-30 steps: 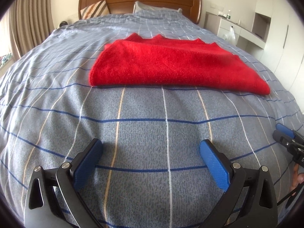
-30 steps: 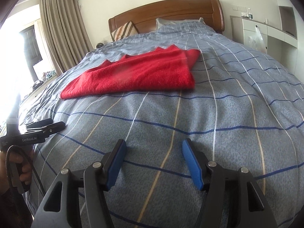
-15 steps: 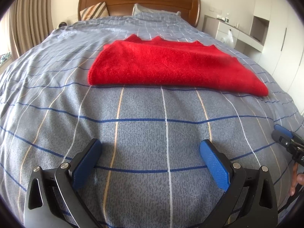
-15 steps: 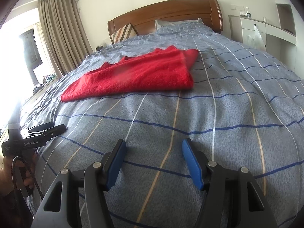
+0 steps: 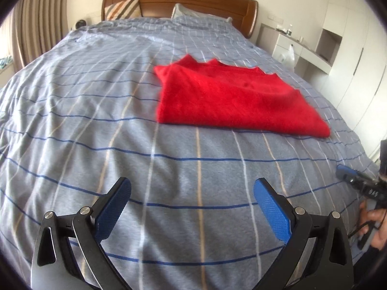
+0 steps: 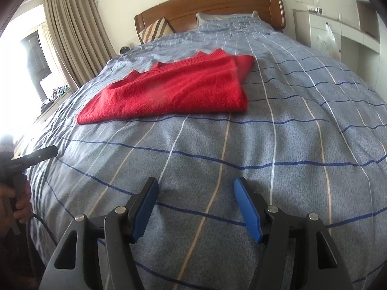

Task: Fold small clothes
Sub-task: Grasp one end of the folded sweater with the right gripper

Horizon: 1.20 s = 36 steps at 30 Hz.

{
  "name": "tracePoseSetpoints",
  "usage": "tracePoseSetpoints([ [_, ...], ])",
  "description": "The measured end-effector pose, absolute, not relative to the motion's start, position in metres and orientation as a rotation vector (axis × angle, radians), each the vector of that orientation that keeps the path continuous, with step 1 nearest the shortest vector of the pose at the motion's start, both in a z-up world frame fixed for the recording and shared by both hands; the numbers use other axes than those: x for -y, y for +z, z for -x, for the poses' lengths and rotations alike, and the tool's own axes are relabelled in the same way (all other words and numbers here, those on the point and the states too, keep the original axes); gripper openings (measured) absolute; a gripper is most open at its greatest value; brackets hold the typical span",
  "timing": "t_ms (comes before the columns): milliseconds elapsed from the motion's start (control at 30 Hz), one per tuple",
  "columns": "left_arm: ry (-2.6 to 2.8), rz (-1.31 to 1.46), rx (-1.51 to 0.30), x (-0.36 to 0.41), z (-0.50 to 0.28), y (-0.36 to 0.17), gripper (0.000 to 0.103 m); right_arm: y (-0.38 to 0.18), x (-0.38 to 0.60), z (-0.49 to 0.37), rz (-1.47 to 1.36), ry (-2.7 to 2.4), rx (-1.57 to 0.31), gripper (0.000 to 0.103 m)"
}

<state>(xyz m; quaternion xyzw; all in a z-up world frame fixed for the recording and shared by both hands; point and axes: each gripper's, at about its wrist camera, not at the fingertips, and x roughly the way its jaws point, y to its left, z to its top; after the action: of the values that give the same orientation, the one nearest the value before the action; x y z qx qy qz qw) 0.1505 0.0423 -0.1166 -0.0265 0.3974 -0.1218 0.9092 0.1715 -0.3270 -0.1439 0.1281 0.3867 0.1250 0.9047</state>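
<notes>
While the red sweater [image 5: 232, 101] lies folded into a flat rectangle mid-bed on the checked blue duvet [image 5: 96, 120], you hold your left claw [image 5: 192, 207] and right claw [image 6: 194, 205] released, empty, well short of it, so folding looks nearly finished.

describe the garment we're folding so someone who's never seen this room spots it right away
Start at the big bed with the wooden headboard and grey-blue checked cover. On the cover's middle lies the red sweater, folded flat into a rough rectangle. It is the only red thing on the bed, fuzzy and plain, unlike the striped pillow by the headboard.
</notes>
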Motion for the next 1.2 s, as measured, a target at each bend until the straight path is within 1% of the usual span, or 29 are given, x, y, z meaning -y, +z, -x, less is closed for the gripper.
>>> tracePoseSetpoints([
  [67, -0.227, 0.085, -0.814, -0.055, -0.152, -0.125, 0.101, -0.121, 0.342, -0.187, -0.324, 0.267, -0.757, 0.067],
  [133, -0.214, 0.140, -0.810, -0.066, -0.151, -0.138, 0.101, -0.102, 0.356, -0.212, -0.350, 0.242, -0.723, 0.073],
  [167, -0.216, 0.160, -0.795, -0.070, -0.147, -0.145, 0.101, -0.097, 0.362, -0.230, -0.371, 0.242, -0.732, 0.076],
  [200, -0.223, 0.159, -0.768, -0.070, -0.142, -0.148, 0.101, -0.095, 0.366, -0.249, -0.387, 0.240, -0.758, 0.076],
  [333, -0.233, 0.083, -0.755, -0.062, -0.140, -0.147, 0.102, -0.114, 0.376, -0.320, -0.429, 0.192, -0.865, 0.076],
  [433, -0.246, 0.088, -0.750, -0.063, -0.139, -0.149, 0.102, -0.138, 0.375, -0.352, -0.476, 0.156, -0.916, 0.074],
  [467, -0.251, 0.095, -0.750, -0.066, -0.140, -0.150, 0.102, -0.143, 0.371, -0.358, -0.493, 0.159, -0.922, 0.071],
  [533, -0.256, 0.099, -0.754, -0.067, -0.141, -0.150, 0.102, -0.150, 0.362, -0.367, -0.492, 0.191, -0.958, 0.057],
  [567, -0.257, 0.100, -0.758, -0.068, -0.141, -0.149, 0.102, -0.151, 0.357, -0.370, -0.460, 0.175, -0.992, 0.035],
  [600, -0.262, 0.105, -0.764, -0.070, -0.141, -0.148, 0.102, -0.146, 0.354, -0.371, -0.444, 0.153, -1.007, 0.017],
  [667, -0.276, 0.134, -0.764, -0.078, -0.142, -0.141, 0.101, -0.131, 0.348, -0.371, -0.417, 0.115, -1.015, 0.011],
  [800, -0.185, 0.189, -0.680, -0.112, -0.145, -0.123, 0.101, -0.079, 0.317, -0.371, -0.343, 0.159, -0.969, 0.010],
  [933, -0.064, 0.235, -0.669, -0.146, -0.156, -0.124, 0.101, -0.034, 0.259, -0.385, -0.322, 0.256, -0.939, 0.010],
  [1067, -0.042, 0.400, -0.703, -0.176, -0.163, -0.136, 0.101, -0.027, 0.186, -0.403, -0.283, 0.337, -0.959, 0.010],
  [1200, -0.047, 0.465, -0.711, -0.187, -0.166, -0.141, 0.101, -0.049, 0.125, -0.413, -0.236, 0.376, -1.011, 0.010],
])
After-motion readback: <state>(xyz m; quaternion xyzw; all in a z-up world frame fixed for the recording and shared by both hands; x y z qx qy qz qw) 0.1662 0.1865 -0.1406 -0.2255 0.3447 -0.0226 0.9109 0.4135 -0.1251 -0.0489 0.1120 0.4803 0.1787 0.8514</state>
